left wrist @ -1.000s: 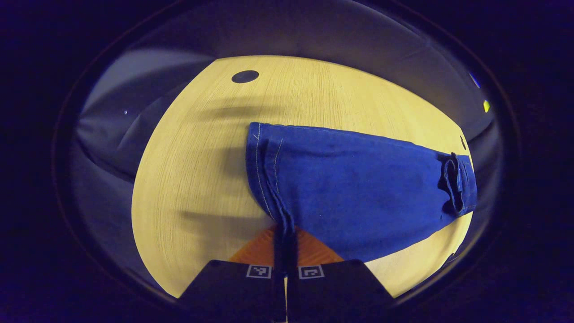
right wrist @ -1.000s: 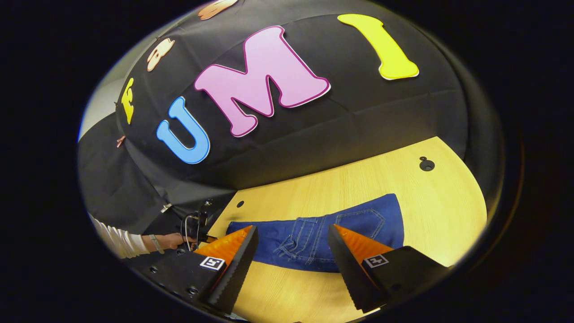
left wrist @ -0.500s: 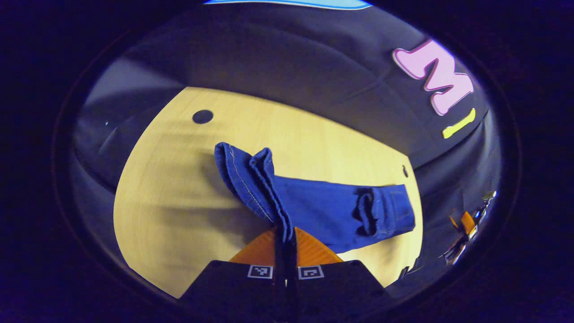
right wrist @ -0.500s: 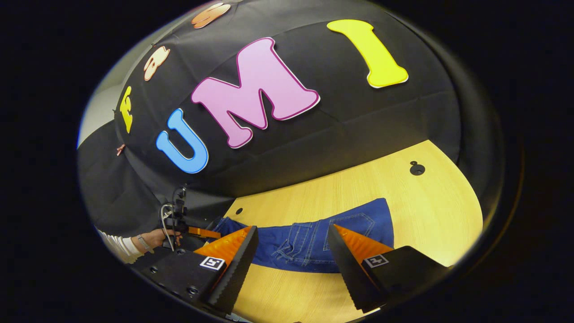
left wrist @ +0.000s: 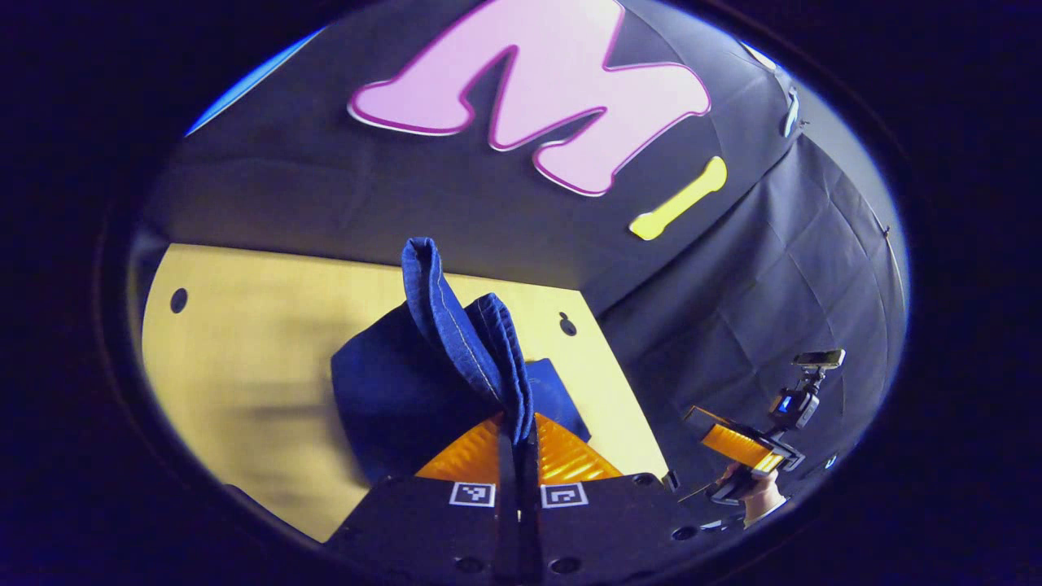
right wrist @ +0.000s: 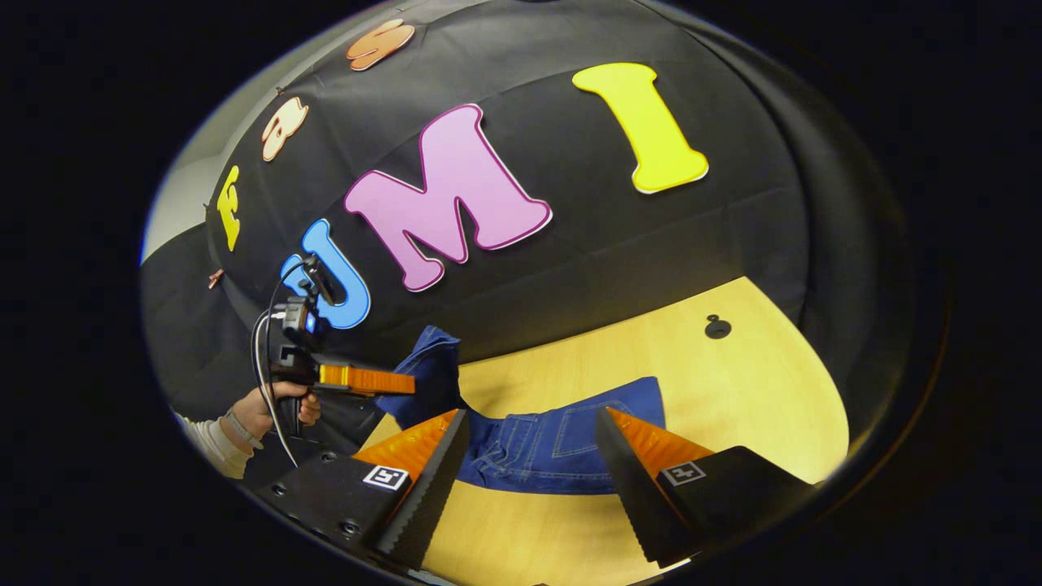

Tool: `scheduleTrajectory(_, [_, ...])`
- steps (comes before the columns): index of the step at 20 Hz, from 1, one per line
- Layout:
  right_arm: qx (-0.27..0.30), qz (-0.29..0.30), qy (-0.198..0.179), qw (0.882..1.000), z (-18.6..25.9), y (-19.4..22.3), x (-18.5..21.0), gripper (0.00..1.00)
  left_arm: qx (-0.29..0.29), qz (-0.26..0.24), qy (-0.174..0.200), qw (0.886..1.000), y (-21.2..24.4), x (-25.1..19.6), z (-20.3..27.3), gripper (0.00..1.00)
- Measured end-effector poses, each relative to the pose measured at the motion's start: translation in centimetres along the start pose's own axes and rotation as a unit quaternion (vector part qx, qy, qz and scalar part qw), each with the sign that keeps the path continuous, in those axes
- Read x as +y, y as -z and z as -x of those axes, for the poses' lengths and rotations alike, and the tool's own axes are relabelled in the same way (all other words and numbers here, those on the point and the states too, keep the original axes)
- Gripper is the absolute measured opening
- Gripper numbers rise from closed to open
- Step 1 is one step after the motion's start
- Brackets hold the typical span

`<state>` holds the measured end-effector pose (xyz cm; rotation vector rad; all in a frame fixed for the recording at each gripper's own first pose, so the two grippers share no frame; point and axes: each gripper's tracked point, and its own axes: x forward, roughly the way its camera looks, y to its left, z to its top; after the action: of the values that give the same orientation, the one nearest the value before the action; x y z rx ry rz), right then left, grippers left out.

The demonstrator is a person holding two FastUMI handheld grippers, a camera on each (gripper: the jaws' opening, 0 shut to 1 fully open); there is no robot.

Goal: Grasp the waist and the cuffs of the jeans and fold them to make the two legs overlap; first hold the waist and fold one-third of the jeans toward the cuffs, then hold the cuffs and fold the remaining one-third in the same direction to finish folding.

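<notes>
Jeans (right wrist: 553, 443) lie across the wooden table (right wrist: 733, 407), the waist end flat with its pocket stitching up, the cuff end (left wrist: 456, 325) lifted clear of the wood. I judge this to be the last step: the cuffs are in hand and must be carried over the flat part toward the waist, then laid down square so the edges line up. My left gripper (left wrist: 518, 435) is clamped tight on the doubled cuffs, both fingers pressing the hem, which stands up at about 11 o'clock from the fingertips in the left gripper view; the rest of the cloth hangs down to the table at 9 o'clock. In the right gripper view that same gripper (right wrist: 366, 379), held in my hand (right wrist: 273, 407), shows at 9 o'clock with denim rising beside its tip. My right gripper (right wrist: 529, 456) hangs with fingers spread wide, holding nothing, the flat waist part showing between them and just beyond, near 12 o'clock.
</notes>
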<state>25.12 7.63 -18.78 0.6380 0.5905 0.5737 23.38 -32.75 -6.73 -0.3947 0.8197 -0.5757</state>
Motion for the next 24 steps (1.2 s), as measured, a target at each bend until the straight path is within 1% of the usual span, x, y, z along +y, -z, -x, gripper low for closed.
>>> scheduleTrajectory(1, [-0.004,0.004,0.008,1.000,0.9,-0.2,-0.9,0.96,0.009,-0.001,0.011,1.000,0.5,-1.9,-2.1,0.06])
scheduleTrajectory(3, [-0.010,0.003,0.021,1.000,2.4,-0.6,-2.5,0.96,0.037,-0.020,0.030,0.999,2.2,-4.7,-6.6,0.06])
scheduleTrajectory(4, [-0.010,0.000,0.028,1.000,3.1,-0.6,-3.3,0.96,0.061,-0.031,0.027,0.997,3.6,-5.4,-8.8,0.06])
scheduleTrajectory(6, [-0.007,-0.001,0.044,0.999,4.0,-0.3,-5.4,0.96,0.108,-0.049,0.003,0.993,6.7,-5.5,-13.1,0.06])
scheduleTrajectory(8, [-0.004,-0.003,0.056,0.998,5.0,0.0,-7.3,0.96,0.147,-0.055,-0.024,0.987,9.8,-4.8,-16.2,0.06])
scheduleTrajectory(10, [0.005,-0.008,0.063,0.998,5.6,0.5,-9.2,0.96,0.169,-0.051,-0.049,0.983,11.7,-3.7,-18.2,0.06])
scheduleTrajectory(13, [0.025,-0.012,0.065,0.998,5.2,1.1,-11.4,0.96,0.185,-0.034,-0.066,0.980,12.8,-3.0,-20.0,0.08])
scheduleTrajectory(15, [0.030,-0.020,0.056,0.998,4.5,0.8,-12.0,0.96,0.191,-0.031,-0.058,0.979,13.5,-3.5,-20.7,0.19])
scheduleTrajectory(17, [0.032,-0.028,0.046,0.998,3.7,0.5,-12.1,0.96,0.186,-0.025,-0.042,0.981,14.0,-5.0,-21.3,0.56])
scheduleTrajectory(19, [0.038,-0.031,0.032,0.998,3.1,0.4,-12.0,0.96,0.170,-0.039,-0.038,0.984,13.6,-5.8,-21.1,0.91])
scheduleTrajectory(20, [0.042,-0.031,0.027,0.998,2.8,0.4,-12.0,0.96,0.148,-0.052,-0.035,0.987,12.8,-6.2,-20.6,0.96])
scheduleTrajectory(22, [0.037,-0.025,0.026,0.999,2.6,-0.3,-11.8,0.96,0.095,-0.079,-0.030,0.992,10.5,-6.9,-19.1,0.97])
scheduleTrajectory(24, [0.022,-0.006,0.039,0.999,2.6,-1.2,-11.8,0.95,0.024,-0.112,-0.030,0.993,7.6,-8.1,-15.7,0.97])
